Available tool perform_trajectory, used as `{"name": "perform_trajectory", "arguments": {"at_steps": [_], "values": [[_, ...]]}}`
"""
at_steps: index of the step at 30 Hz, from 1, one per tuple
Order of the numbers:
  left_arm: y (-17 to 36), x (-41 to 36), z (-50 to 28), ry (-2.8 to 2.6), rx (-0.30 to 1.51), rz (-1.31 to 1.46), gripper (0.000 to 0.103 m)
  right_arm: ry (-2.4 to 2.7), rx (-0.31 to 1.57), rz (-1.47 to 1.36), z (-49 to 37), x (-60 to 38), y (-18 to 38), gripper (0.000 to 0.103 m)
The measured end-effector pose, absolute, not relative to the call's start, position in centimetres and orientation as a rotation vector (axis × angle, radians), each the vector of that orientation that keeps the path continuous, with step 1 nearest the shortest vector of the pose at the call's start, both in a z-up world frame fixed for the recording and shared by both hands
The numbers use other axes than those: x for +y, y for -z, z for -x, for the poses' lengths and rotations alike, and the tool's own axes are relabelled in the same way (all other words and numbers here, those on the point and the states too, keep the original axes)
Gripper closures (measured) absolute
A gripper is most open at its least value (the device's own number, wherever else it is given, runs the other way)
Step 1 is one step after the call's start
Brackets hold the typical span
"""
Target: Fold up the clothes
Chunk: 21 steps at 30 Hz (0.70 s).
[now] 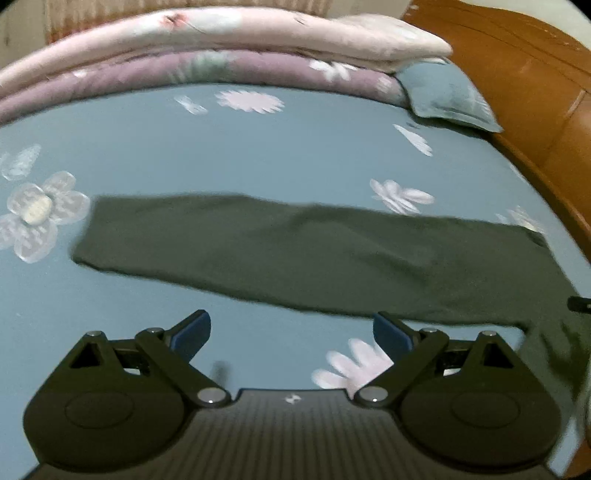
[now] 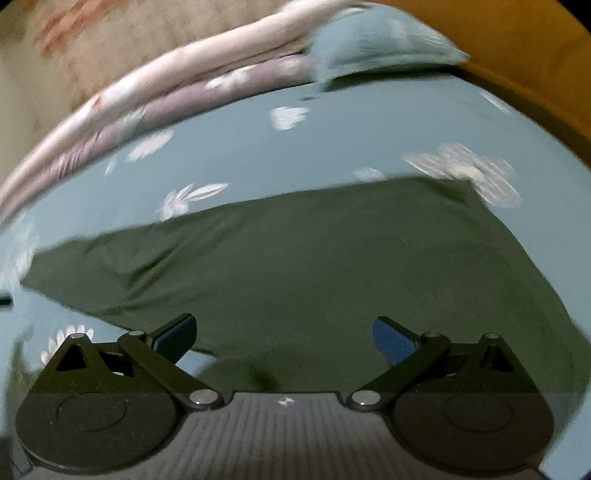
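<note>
A long dark green knit garment [image 1: 306,254] lies flat across the blue-grey bedsheet printed with pale flowers [image 1: 221,147], folded into a narrow band that runs from left to right. In the left wrist view its left end is squared off beside a large white flower, and the band widens toward the right, where it passes out of sight near the edge of the view.

The left gripper [image 1: 291,332] hangs over the near side of the bed with its two blue-padded fingers [image 1: 194,332] spread wide and nothing between them. Its right finger sits at the near edge of the green cloth; whether it touches I cannot tell. Its left finger is over bare sheet.

The right gripper [image 2: 282,334] is likewise spread wide and empty, poised over the broader end of the green garment [image 2: 314,258], which fills most of the space between and beyond its fingers. From that view the cloth tapers away to the left, with soft creases along its left part.

At the far side of the bed, a folded pink quilt [image 1: 221,33] rests on top of a folded mauve quilt with white flowers [image 1: 184,74]. Just to their right lies a blue-grey pillow [image 1: 443,96] in the same fabric as the sheet, partly tucked under the pink quilt. An orange-brown wooden headboard [image 1: 524,74] curves along the right. Both views are somewhat blurred.
</note>
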<state>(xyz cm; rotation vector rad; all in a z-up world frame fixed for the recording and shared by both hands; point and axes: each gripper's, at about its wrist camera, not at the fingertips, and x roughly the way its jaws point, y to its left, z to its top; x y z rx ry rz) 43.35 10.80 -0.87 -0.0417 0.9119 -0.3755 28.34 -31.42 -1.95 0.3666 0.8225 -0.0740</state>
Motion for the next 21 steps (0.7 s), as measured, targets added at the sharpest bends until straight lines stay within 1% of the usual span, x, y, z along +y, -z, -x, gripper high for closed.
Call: {"name": "perform_trajectory", "arguments": {"at_steps": [3,5,8,12,15,17,20,21], "values": [[1.4,9.0,-42.3,0.423,0.94,0.033,0.008,0.209,0.805,-0.52,-24.6,-36.1,4.6,0.0],[1.5,7.8,-41.5,0.457,0.952,0.018,0.008,0.309,0.823,-0.555,-22.6,-37.9,6.1,0.0],[1.4,6.6,-40.3,0.498,0.963,-0.008,0.008,0.367,0.794,-0.575,-20.1,-39.5,6.3,0.0],[1.3,6.1,-39.3,0.512,0.989,-0.032,0.008,0.372,0.77,-0.541,-19.4,-38.3,4.6,0.0],[1.1,6.1,-39.3,0.495,1.006,-0.051,0.008,0.284,0.774,-0.453,-20.5,-35.9,3.7,0.0],[0.9,6.0,-39.3,0.483,1.014,-0.068,0.008,0.258,0.815,-0.385,-21.7,-34.8,4.1,0.0],[0.7,5.7,-39.0,0.446,1.026,-0.101,0.008,0.235,0.897,-0.381,-22.8,-34.4,6.5,0.0],[0.6,5.7,-38.8,0.432,1.031,-0.11,0.008,0.236,0.882,-0.371,-22.6,-34.2,7.0,0.0]]}}
